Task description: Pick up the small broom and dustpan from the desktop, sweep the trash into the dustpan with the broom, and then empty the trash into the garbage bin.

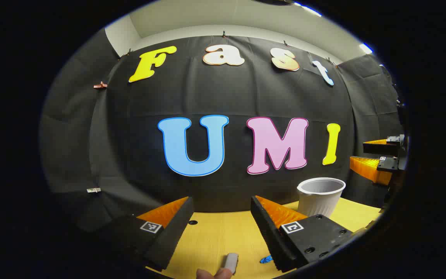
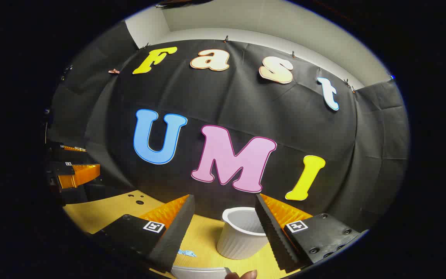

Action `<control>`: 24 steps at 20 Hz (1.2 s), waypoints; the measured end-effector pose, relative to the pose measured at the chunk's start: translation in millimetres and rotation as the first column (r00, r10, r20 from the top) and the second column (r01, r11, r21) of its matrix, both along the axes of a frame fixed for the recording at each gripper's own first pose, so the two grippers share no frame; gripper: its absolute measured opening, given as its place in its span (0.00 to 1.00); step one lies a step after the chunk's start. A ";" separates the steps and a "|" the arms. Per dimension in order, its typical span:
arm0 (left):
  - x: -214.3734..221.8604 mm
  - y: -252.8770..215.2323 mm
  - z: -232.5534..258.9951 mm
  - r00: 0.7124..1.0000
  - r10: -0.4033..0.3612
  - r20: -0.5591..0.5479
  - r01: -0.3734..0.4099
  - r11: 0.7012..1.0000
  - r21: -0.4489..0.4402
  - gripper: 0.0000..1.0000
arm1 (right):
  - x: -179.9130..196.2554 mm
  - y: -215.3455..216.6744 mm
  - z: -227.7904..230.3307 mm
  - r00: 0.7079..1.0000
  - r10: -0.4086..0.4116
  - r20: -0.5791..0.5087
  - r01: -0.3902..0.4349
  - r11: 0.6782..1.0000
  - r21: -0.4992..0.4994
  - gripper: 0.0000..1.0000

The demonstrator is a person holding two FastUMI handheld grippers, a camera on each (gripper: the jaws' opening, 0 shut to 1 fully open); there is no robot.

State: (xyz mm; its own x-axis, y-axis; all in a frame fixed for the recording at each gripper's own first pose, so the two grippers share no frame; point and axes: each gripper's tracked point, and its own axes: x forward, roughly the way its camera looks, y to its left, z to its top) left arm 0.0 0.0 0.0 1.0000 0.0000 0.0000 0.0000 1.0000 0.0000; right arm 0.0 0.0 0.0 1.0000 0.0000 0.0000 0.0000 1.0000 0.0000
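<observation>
Both cams ride low over the yellow worktop (image 1: 215, 236), facing the back wall; both catch the white cup (image 1: 319, 195) (image 2: 242, 234).

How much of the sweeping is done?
It hardly looks started. Both the left gripper and right gripper hang open, holding nothing. Blue trash lies on the yellow desktop. The white bin stands waiting. Picking up, sweeping and emptying remain.

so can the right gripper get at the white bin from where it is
Probably yes: the right gripper is open, and the white bin stands on the yellow desk just ahead between its fingers, with nothing in between.
</observation>
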 end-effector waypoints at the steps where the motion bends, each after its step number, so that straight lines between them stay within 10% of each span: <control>1: -1.4 -1.9 -1.1 1.000 -0.003 0.000 0.003 1.000 -0.003 0.96 | -1.2 -0.2 0.5 1.000 0.000 -0.002 0.000 1.000 0.001 0.97; 17: -4.9 -17.1 -17.7 0.998 0.022 -0.055 -0.023 1.000 -0.020 0.96 | -33.2 -17.2 -47.6 0.984 0.104 -0.146 -0.100 0.994 0.033 0.98; 24: -4.0 -22.9 -19.9 0.998 0.032 -0.061 -0.032 0.999 0.012 0.96 | -97.0 -13.9 -168.0 0.854 0.229 -0.466 -0.235 0.971 0.046 0.98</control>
